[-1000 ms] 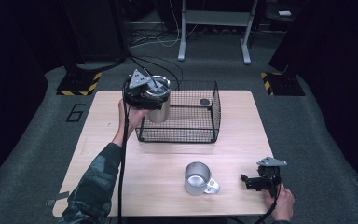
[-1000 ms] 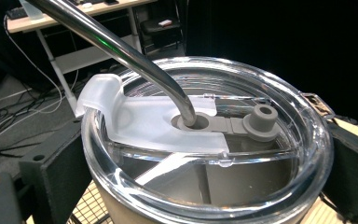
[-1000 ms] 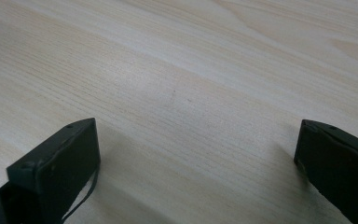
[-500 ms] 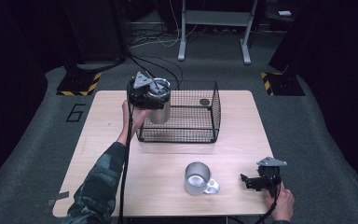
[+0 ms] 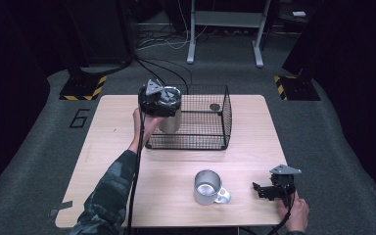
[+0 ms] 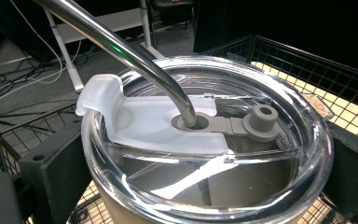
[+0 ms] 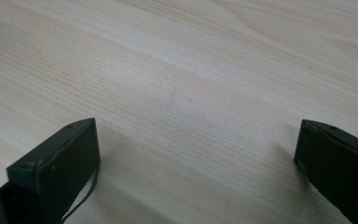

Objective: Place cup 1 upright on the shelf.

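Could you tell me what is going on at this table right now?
A person holds a lidded steel tumbler with a metal straw in the left gripper, at the near left corner of a black wire basket. The right gripper rests open on the wooden table, holding nothing. A metal mug stands nearby.

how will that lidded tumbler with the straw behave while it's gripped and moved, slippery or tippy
The tumbler has smooth metal walls, so it may slip in the left gripper clamped just under the lid. It looks tall and narrow, so probably tippy when set down. The bent metal straw sits loosely in its hole and may swivel.
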Tool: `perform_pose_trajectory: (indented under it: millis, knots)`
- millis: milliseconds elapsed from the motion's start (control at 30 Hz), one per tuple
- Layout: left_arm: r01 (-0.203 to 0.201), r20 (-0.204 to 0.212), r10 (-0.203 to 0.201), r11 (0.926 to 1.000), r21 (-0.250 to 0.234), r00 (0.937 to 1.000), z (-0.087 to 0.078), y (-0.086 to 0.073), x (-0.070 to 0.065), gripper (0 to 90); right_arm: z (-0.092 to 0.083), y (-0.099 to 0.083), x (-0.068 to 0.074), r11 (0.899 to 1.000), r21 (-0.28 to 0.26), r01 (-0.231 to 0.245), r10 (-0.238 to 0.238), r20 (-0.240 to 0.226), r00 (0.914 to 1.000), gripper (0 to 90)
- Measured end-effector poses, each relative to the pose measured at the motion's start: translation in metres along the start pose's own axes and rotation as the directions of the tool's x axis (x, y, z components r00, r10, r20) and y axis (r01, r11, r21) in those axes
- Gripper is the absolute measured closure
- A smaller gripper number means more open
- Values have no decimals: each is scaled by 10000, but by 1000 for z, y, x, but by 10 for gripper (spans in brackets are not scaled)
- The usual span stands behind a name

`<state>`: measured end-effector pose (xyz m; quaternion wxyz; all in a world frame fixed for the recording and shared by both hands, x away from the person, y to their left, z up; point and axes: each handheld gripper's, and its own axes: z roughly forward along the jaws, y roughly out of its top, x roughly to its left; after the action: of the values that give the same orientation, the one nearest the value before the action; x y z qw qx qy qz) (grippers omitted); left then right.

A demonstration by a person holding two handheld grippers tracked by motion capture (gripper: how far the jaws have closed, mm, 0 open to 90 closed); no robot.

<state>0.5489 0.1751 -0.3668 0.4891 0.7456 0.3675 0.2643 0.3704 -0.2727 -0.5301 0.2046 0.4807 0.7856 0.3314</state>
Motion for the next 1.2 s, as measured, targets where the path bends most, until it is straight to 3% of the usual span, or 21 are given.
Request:
perform_pose_trajectory:
  millis: [667,1200]
  knots:
    - [510,-389,-497,9982,328,9980,22,-20,5,38,0,0,0,10000,0,9,-9,-2,10000,0]
    - [501,-450,-470,9962,710,9979,30,-27,6,39,0,0,0,10000,-6,-22,22,-1,10000,0]
